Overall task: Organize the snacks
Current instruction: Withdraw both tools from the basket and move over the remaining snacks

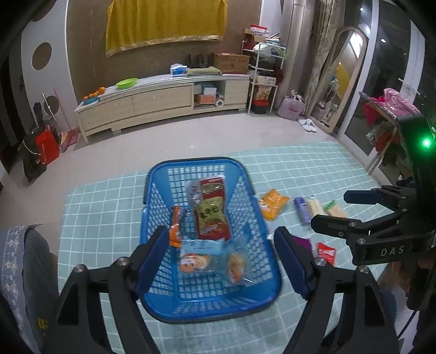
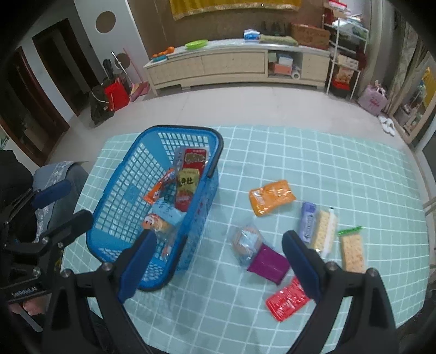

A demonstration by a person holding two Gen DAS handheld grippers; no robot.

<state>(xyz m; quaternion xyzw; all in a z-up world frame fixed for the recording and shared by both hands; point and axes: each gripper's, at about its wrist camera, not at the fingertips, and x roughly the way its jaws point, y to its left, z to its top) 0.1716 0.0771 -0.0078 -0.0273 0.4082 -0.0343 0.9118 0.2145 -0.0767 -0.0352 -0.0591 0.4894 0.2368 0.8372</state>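
**Snacks partly gathered in the blue basket**

Behind the work area, a long pale cabinet point(image 1: 163, 100) is standing against the brown wall, with a yellow cloth point(image 1: 166, 23) hanging above it. Nearer, a light green checked cover point(image 2: 313, 163) is lying over the bench.

On this cover the blue basket point(image 1: 152, 190) is sitting, and several snack packets are lying inside it, among them a red and green packet point(image 1: 211, 212) and a thin orange packet point(image 1: 175, 227).

To the right of the basket, other snacks are lying loose on the cover: an orange packet point(image 2: 271, 196), a lilac packet point(image 2: 308, 221), two cracker packs point(image 2: 325, 232), a clear packet point(image 2: 246, 242) touching a purple packet point(image 2: 268, 262), and a red packet point(image 2: 287, 299).

The left hand-held gripper point(image 1: 220, 258) is hovering above the near end of the basket, its jaws spread wide and holding nothing. The right hand-held gripper point(image 2: 218, 266) is hovering over the cover between the basket and the loose snacks, its jaws also spread and empty.
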